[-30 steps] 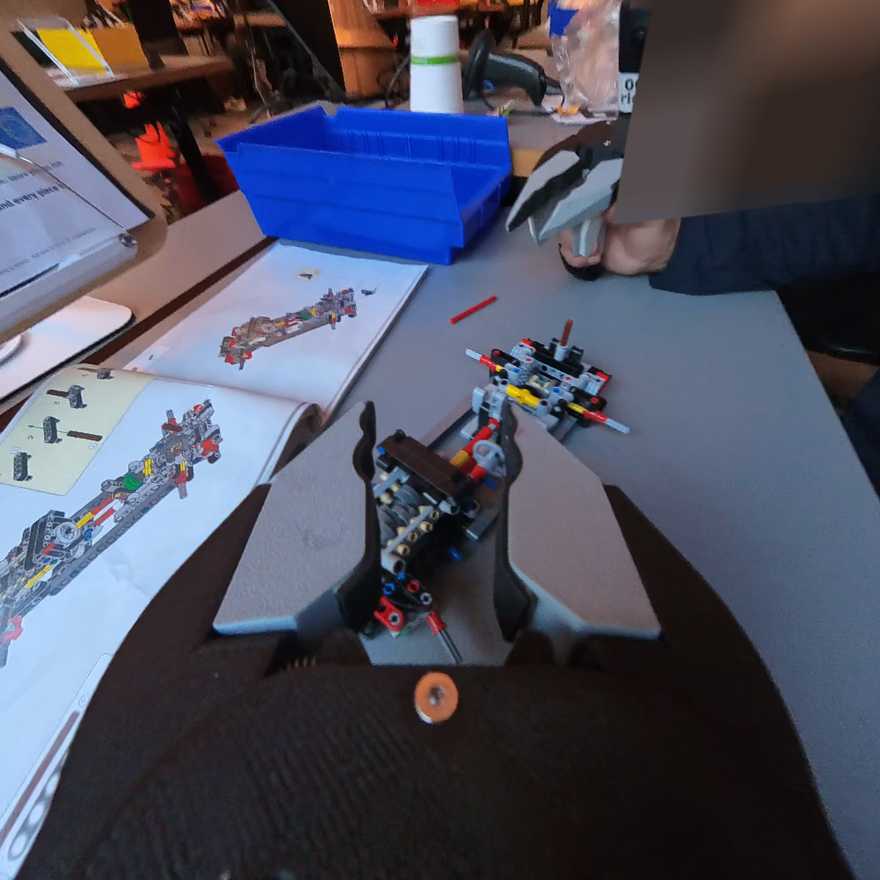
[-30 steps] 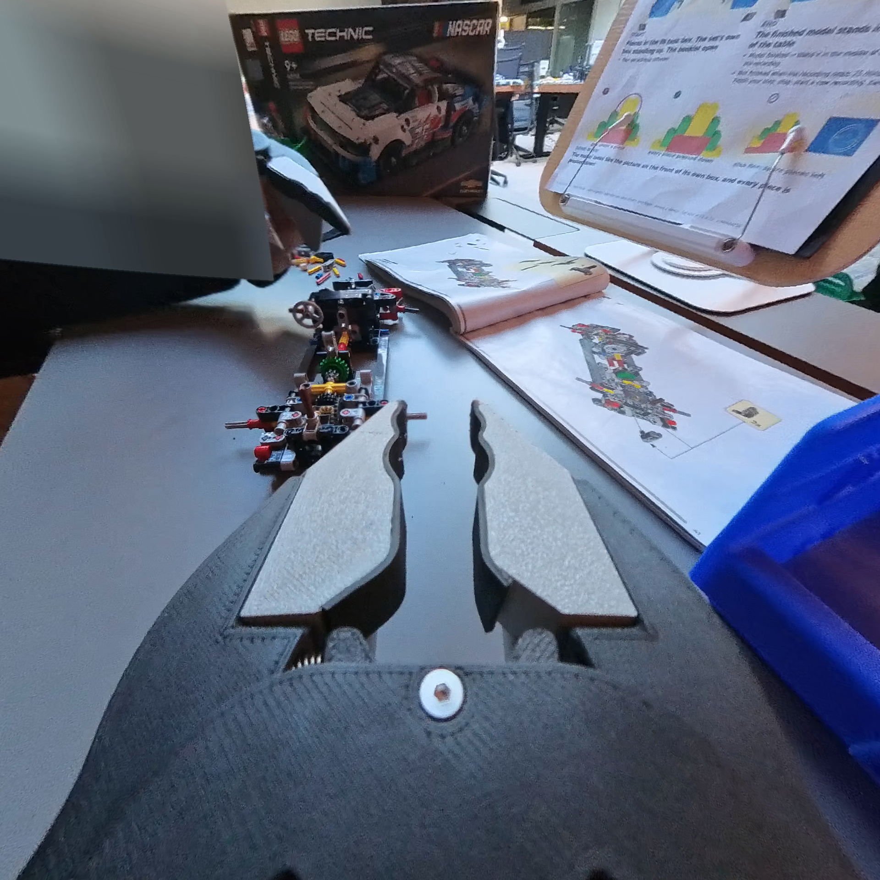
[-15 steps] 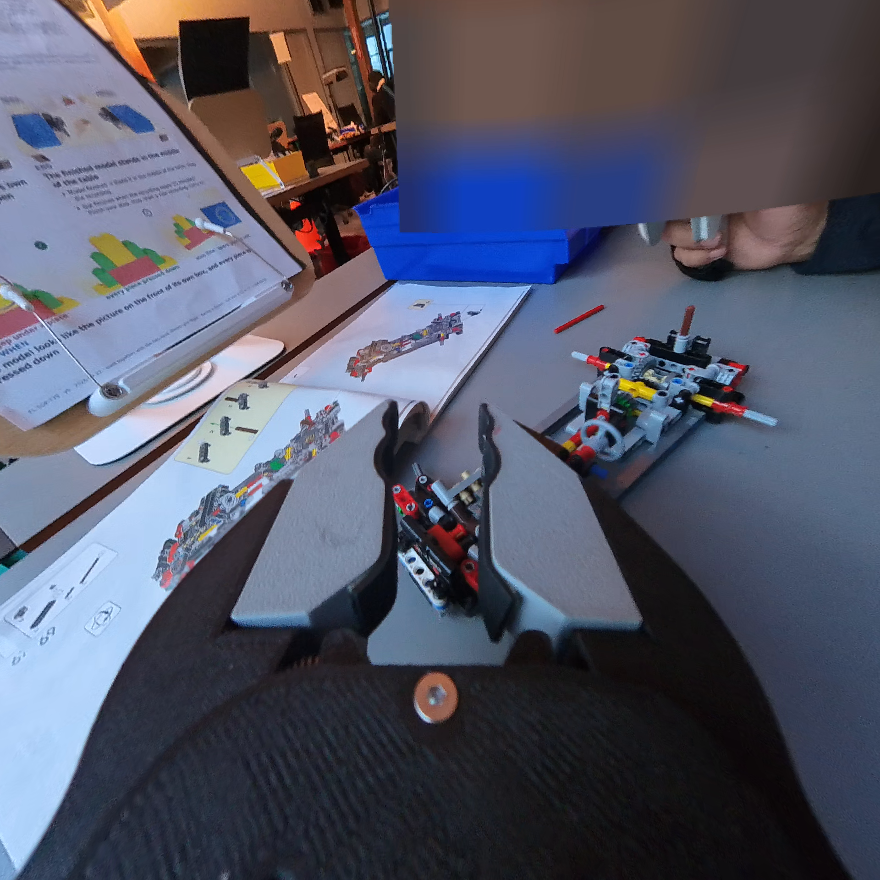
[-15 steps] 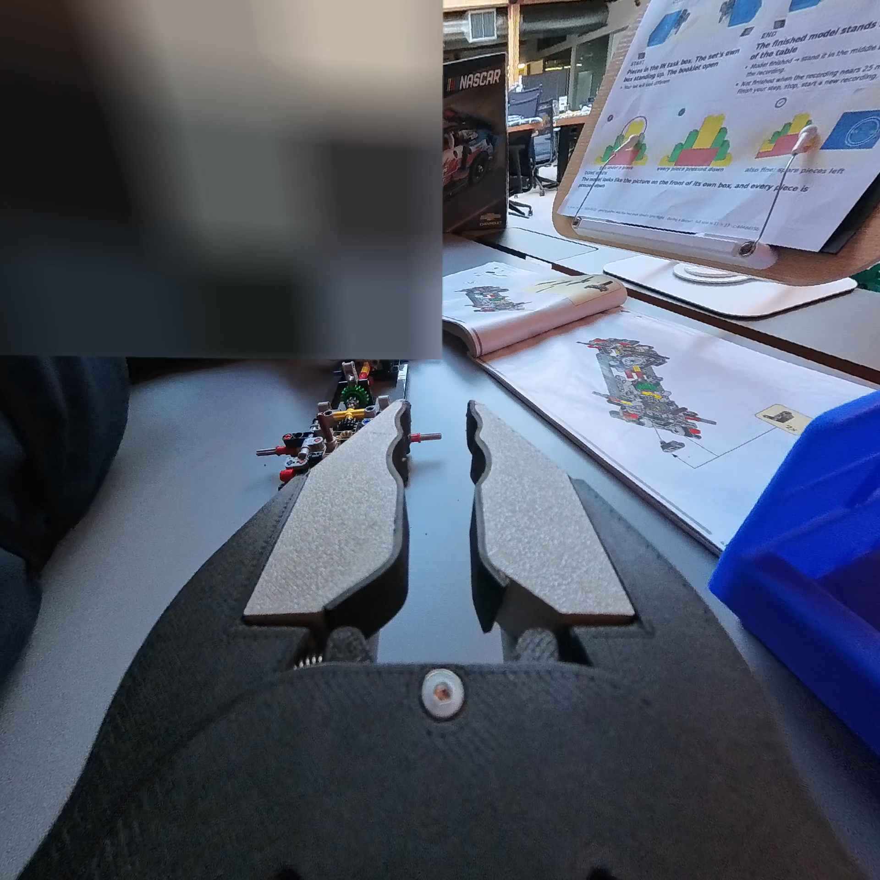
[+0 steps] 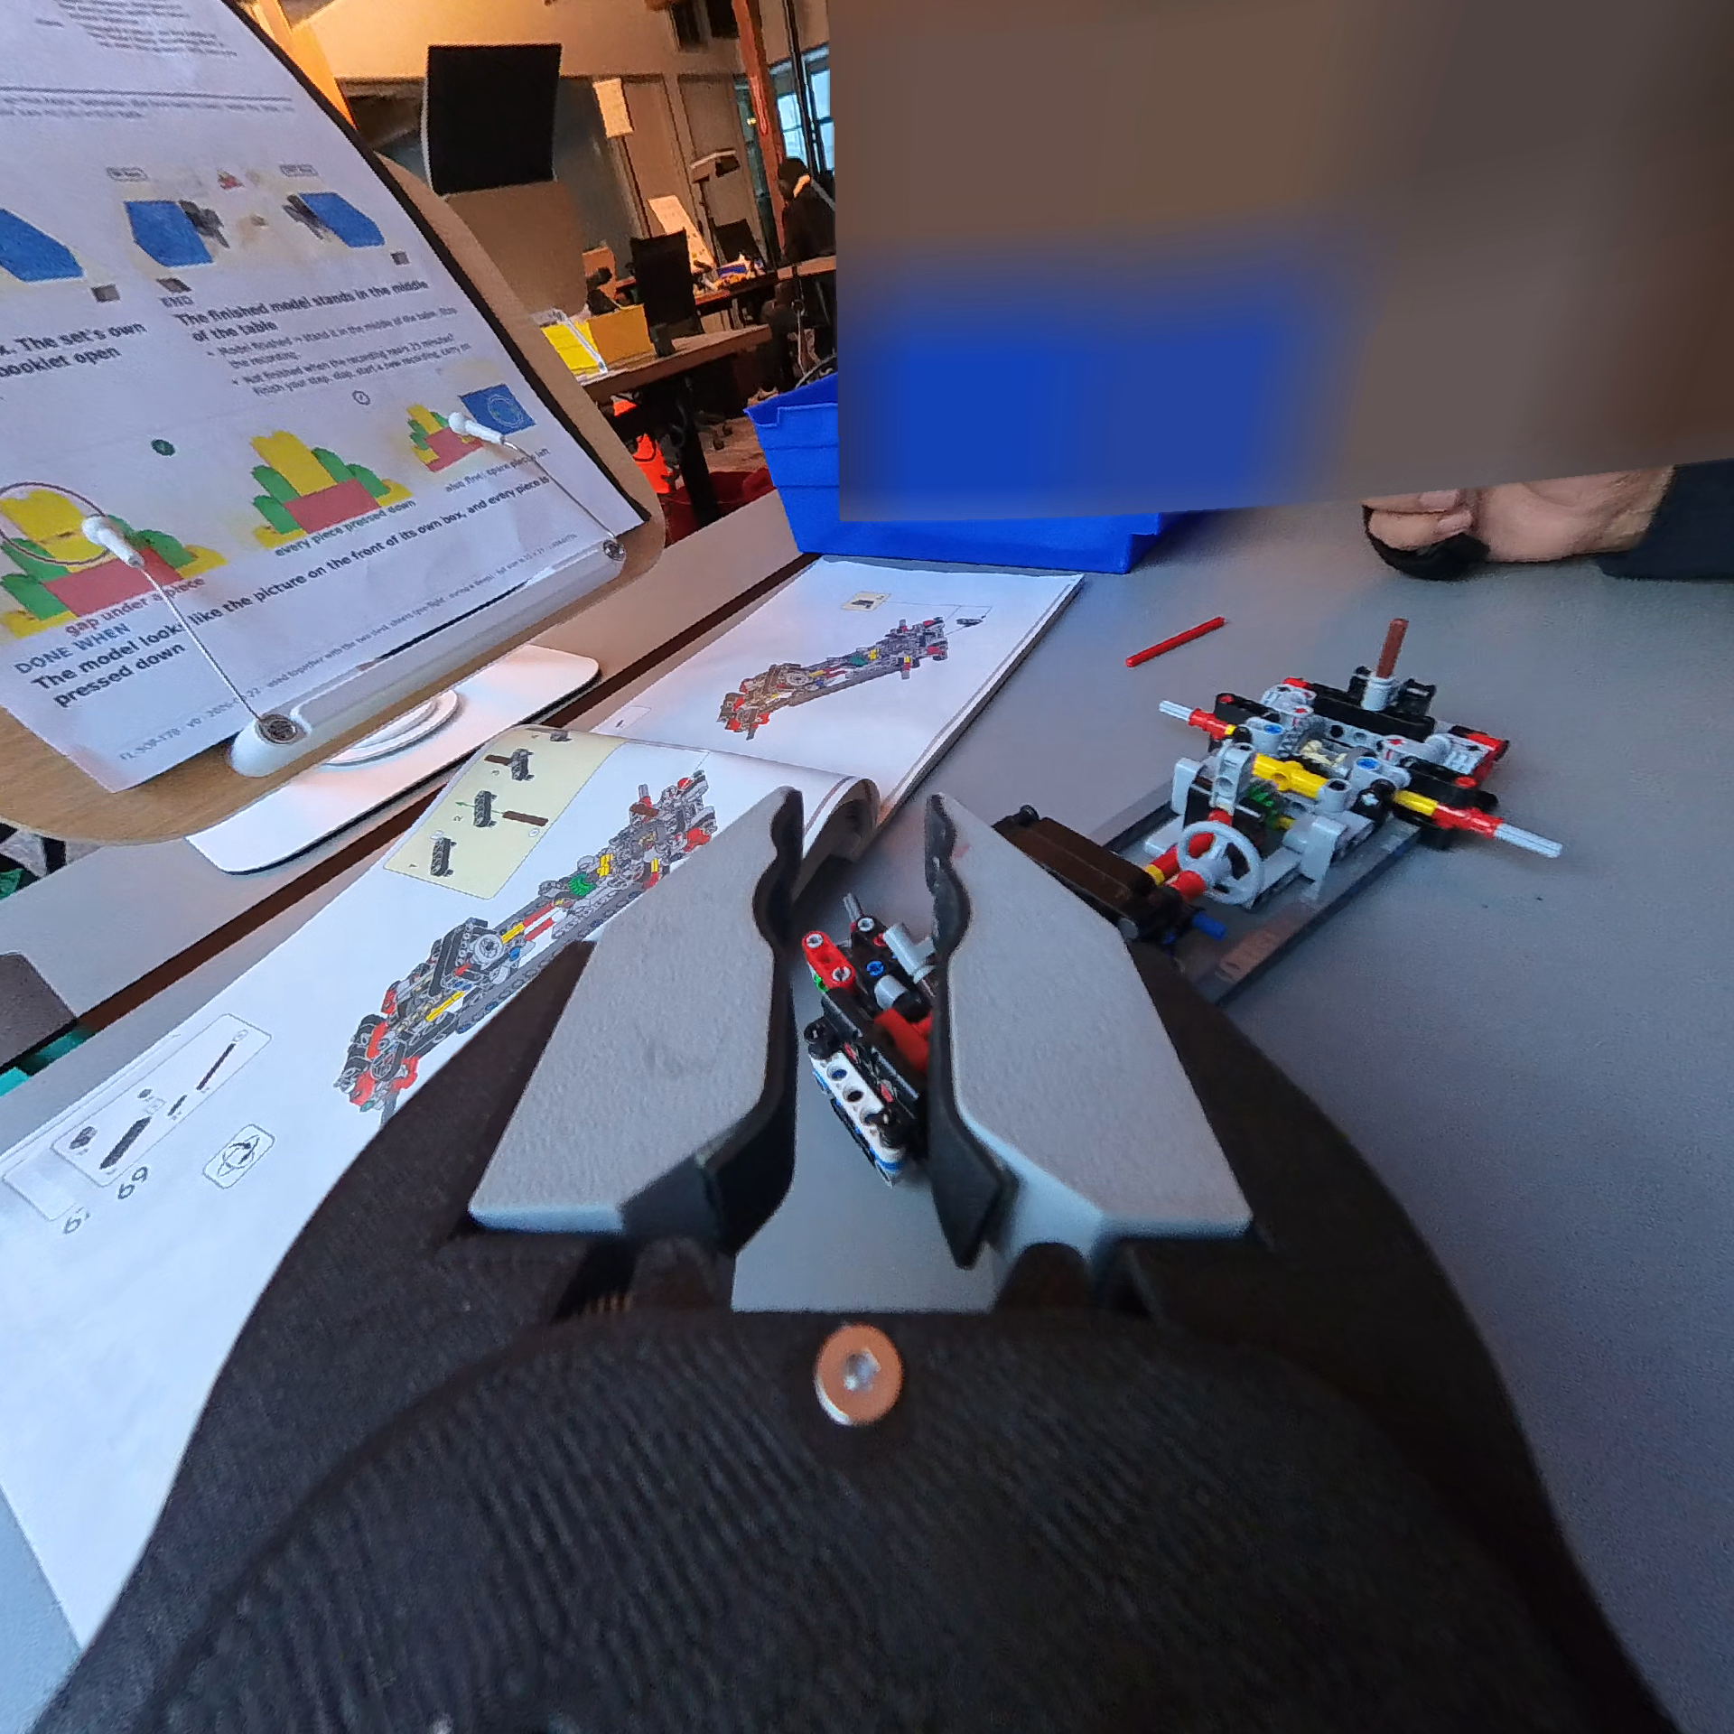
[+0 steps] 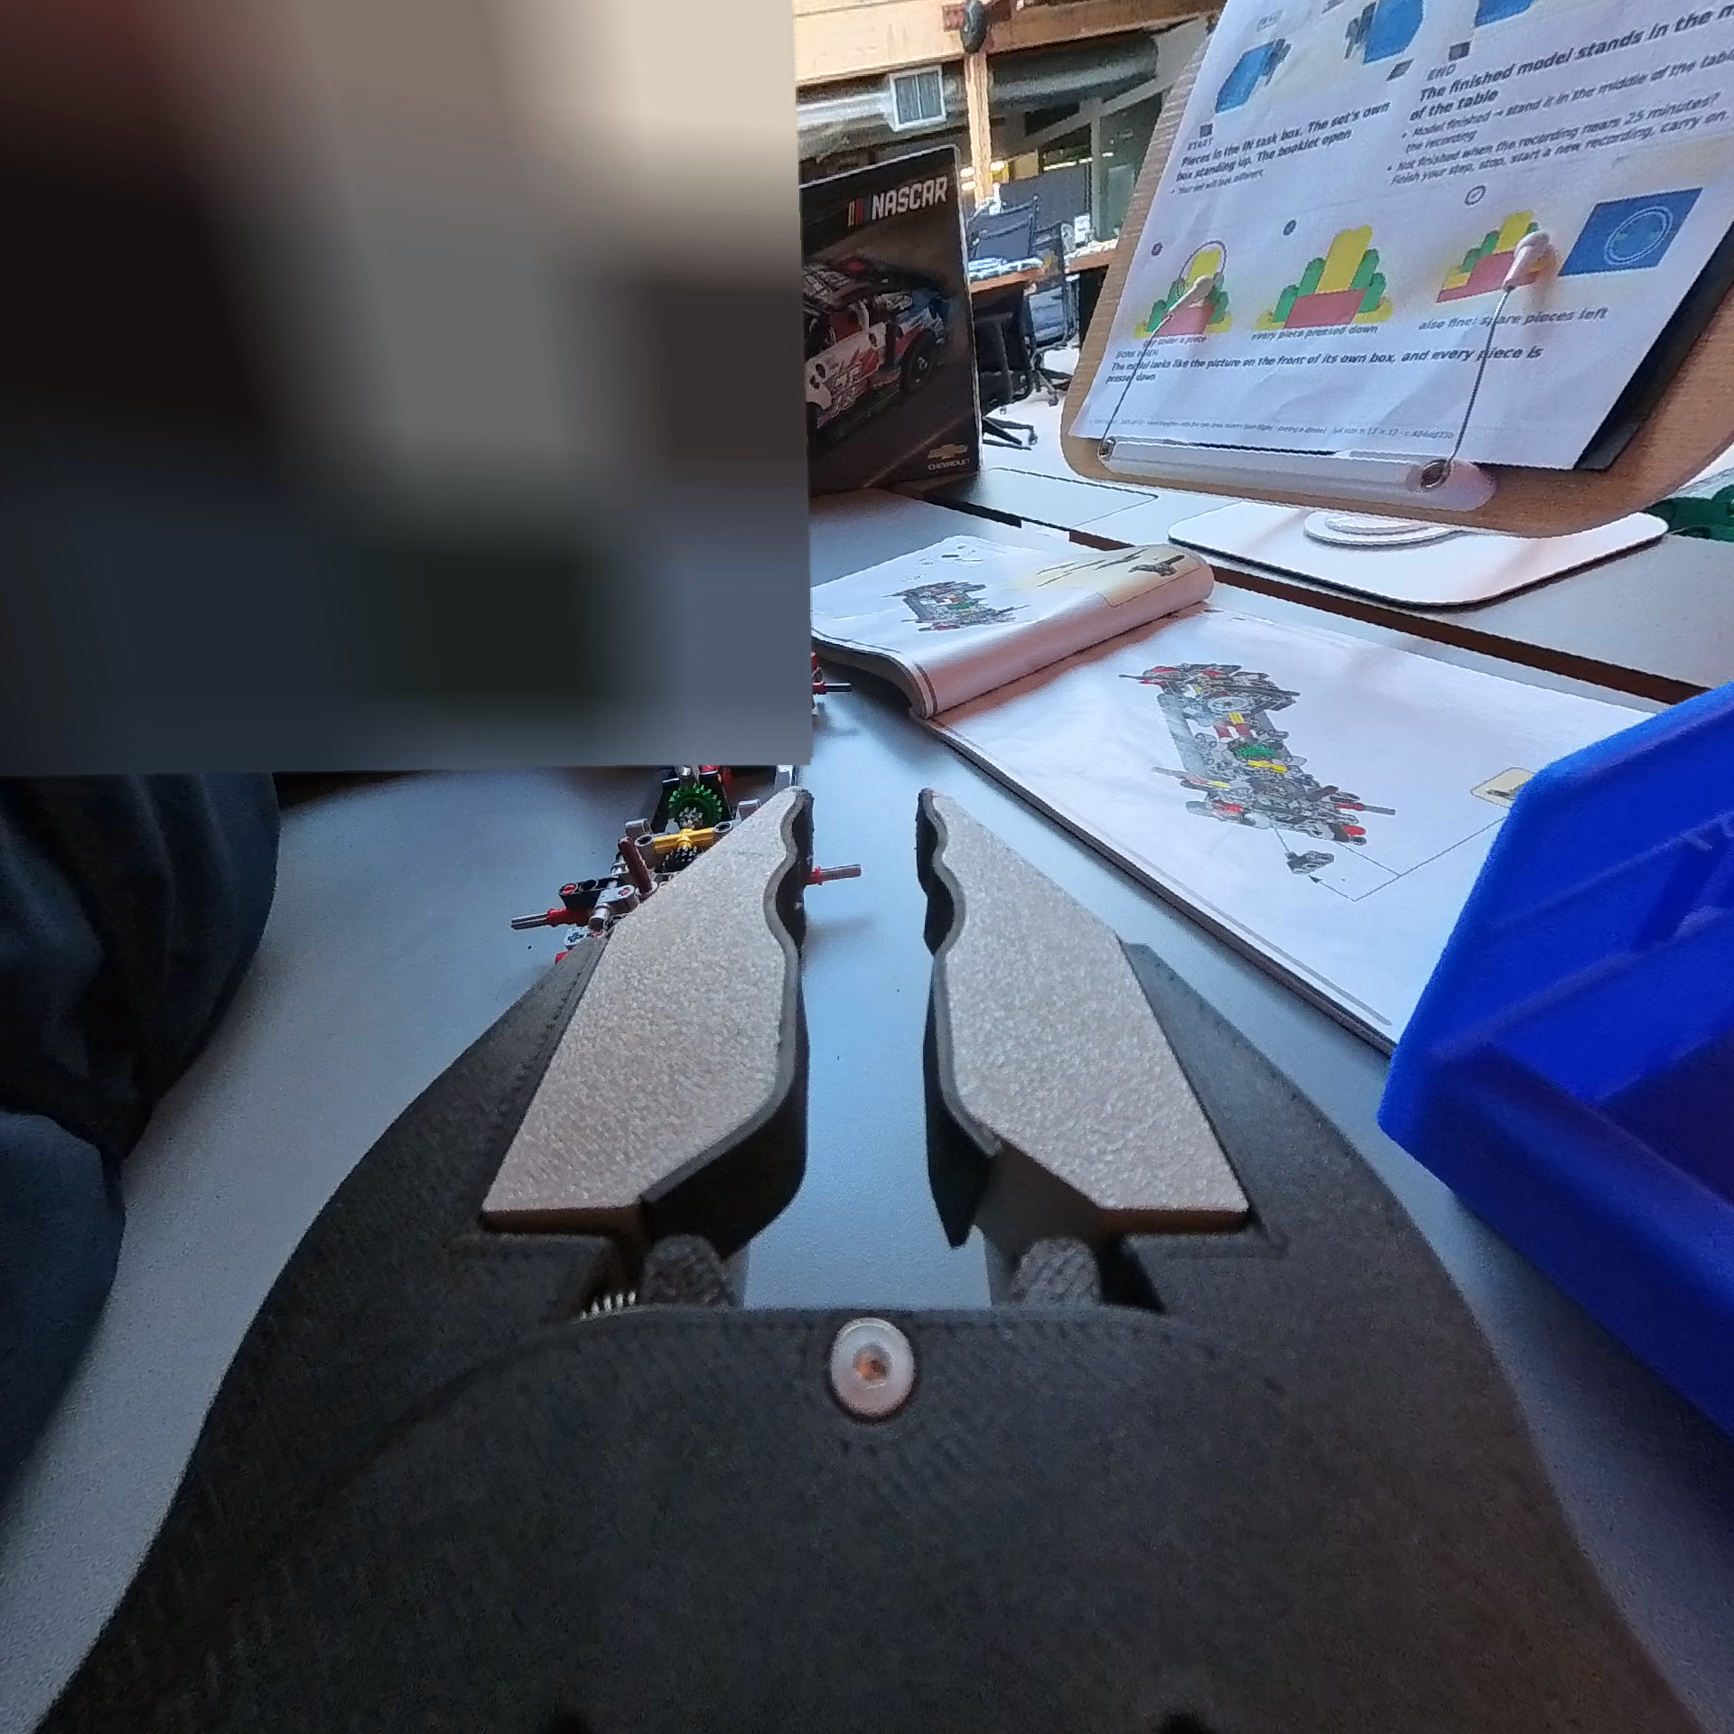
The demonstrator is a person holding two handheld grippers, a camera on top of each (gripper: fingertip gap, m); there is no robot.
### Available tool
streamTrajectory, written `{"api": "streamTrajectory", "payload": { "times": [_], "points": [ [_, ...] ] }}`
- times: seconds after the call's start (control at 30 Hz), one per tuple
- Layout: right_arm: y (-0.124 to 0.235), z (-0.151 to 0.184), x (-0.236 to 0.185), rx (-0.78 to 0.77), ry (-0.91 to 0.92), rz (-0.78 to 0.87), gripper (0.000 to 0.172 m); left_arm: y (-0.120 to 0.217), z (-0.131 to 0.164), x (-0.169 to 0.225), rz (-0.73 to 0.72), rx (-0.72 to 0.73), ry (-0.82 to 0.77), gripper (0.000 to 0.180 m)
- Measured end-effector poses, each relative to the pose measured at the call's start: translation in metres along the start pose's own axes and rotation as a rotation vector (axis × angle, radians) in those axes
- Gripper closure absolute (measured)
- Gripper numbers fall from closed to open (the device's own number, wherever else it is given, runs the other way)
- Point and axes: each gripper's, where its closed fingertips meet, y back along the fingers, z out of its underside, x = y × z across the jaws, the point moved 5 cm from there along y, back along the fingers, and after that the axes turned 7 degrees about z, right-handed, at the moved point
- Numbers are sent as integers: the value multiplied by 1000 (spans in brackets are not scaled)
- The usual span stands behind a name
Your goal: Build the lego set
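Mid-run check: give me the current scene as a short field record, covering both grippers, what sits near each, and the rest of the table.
left gripper: fingers either side of the near end of the brick-built chassis; right pad against it, left-pad contact unclear
chassis far end: on the grey table, grey steering wheel on it
right gripper: open, nothing between fingers, low over the table
near right gripper: chassis axle end, blue bin
loose part: red rod
paper: open instruction booklet, sheet on stand
background: car-model box
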Motion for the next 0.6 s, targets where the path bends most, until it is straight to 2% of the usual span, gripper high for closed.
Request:
{"api": "streamTrajectory", "payload": {
  "times": [0.6],
  "points": [
    [1, -1, -1, 6, -1, -8, 156, 0, 0, -1, 21, 5, 28, 160]
  ]
}}
